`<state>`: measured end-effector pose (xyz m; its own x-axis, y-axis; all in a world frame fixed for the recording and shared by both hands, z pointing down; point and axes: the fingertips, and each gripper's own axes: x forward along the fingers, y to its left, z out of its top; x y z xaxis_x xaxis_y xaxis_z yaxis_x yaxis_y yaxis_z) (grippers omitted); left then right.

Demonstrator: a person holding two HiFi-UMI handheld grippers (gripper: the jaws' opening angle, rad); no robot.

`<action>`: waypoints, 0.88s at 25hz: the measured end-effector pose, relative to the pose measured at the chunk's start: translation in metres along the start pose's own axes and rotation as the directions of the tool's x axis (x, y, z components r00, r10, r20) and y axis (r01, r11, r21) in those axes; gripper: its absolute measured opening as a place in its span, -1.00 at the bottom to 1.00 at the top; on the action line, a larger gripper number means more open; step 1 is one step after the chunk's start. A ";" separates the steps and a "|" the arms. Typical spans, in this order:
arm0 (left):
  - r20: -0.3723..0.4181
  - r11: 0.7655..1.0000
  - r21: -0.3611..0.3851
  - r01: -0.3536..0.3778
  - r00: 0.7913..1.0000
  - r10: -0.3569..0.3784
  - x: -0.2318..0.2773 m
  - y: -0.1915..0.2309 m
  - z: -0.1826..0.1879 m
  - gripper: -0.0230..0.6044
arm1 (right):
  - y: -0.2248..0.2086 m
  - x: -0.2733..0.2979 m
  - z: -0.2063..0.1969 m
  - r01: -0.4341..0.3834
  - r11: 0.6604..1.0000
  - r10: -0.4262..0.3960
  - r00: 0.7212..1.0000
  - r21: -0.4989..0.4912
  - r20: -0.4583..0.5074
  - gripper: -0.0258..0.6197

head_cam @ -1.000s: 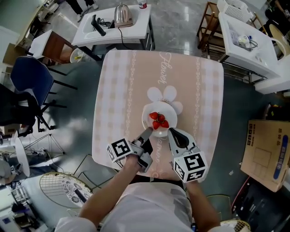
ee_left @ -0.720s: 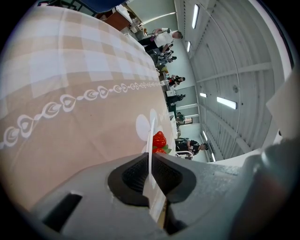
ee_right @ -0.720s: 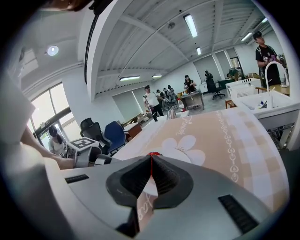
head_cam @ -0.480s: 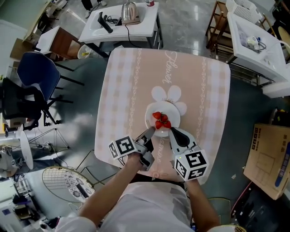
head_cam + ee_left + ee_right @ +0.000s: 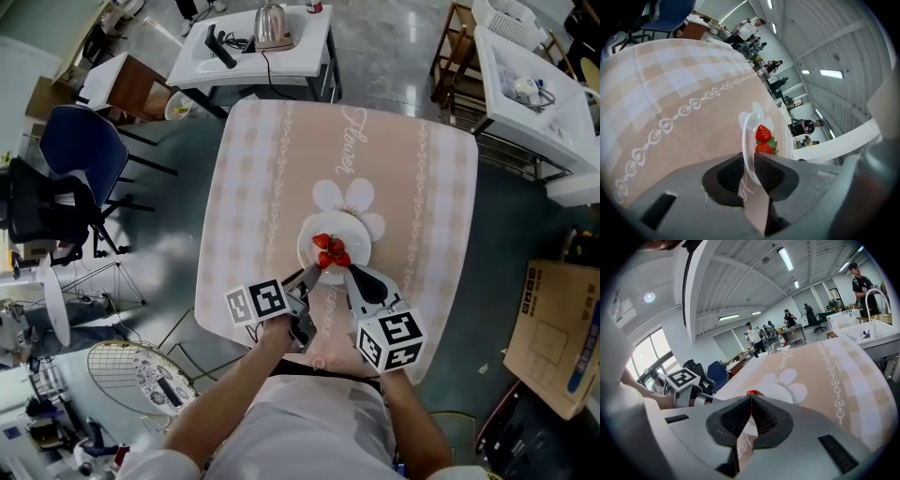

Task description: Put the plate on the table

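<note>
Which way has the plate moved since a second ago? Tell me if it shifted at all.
No: the plate still covers the near side of the flower print.

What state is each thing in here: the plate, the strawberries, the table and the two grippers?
plate: gripped at its near rim by both grippers, above the flower print; whether it touches the table is unclear.
strawberries: whole, piled on the plate.
table: covered by a checked cloth.
left gripper: shut on the plate's rim.
right gripper: shut on the plate's rim.
</note>
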<state>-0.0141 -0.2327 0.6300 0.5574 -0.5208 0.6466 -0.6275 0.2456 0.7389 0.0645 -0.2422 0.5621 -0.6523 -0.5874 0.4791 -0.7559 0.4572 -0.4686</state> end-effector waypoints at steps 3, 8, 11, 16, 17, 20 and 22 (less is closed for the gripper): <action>-0.010 0.999 0.031 -0.029 1.000 0.029 -0.001 0.001 -0.002 -0.72 | -0.001 0.000 -0.003 -0.002 1.000 0.002 1.000 0.000 -0.009 -0.91; -0.031 0.990 0.109 -0.085 0.996 0.089 -0.002 0.002 -0.001 -0.64 | -0.003 0.000 -0.004 -0.003 1.000 0.003 1.000 0.002 -0.011 -0.91; -0.043 0.980 0.161 -0.121 0.991 0.129 -0.004 0.003 -0.002 -0.60 | -0.003 -0.002 -0.005 -0.004 1.000 0.004 1.000 0.006 -0.011 -0.91; -0.042 0.968 0.203 -0.150 0.986 0.162 -0.006 0.006 0.000 -0.59 | -0.005 0.000 -0.003 -0.008 1.000 0.008 1.000 0.012 -0.006 -0.91; -0.044 0.967 0.203 -0.155 0.985 0.167 -0.006 0.007 0.000 -0.59 | -0.005 0.000 -0.003 -0.008 1.000 0.008 1.000 0.015 -0.006 -0.91; -0.044 0.964 0.208 -0.167 0.983 0.179 -0.005 0.008 -0.002 -0.59 | -0.006 -0.001 -0.003 -0.010 1.000 0.010 1.000 0.029 -0.005 -0.91; -0.044 0.958 0.226 -0.176 0.981 0.191 -0.007 0.009 -0.003 -0.59 | -0.004 -0.001 -0.003 -0.011 1.000 0.012 1.000 0.028 -0.002 -0.91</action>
<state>-0.0219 -0.2251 0.6325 0.4507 -0.4283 0.7832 -0.8225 0.1419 0.5508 0.0680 -0.2420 0.5659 -0.6611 -0.5807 0.4752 -0.7465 0.4452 -0.4945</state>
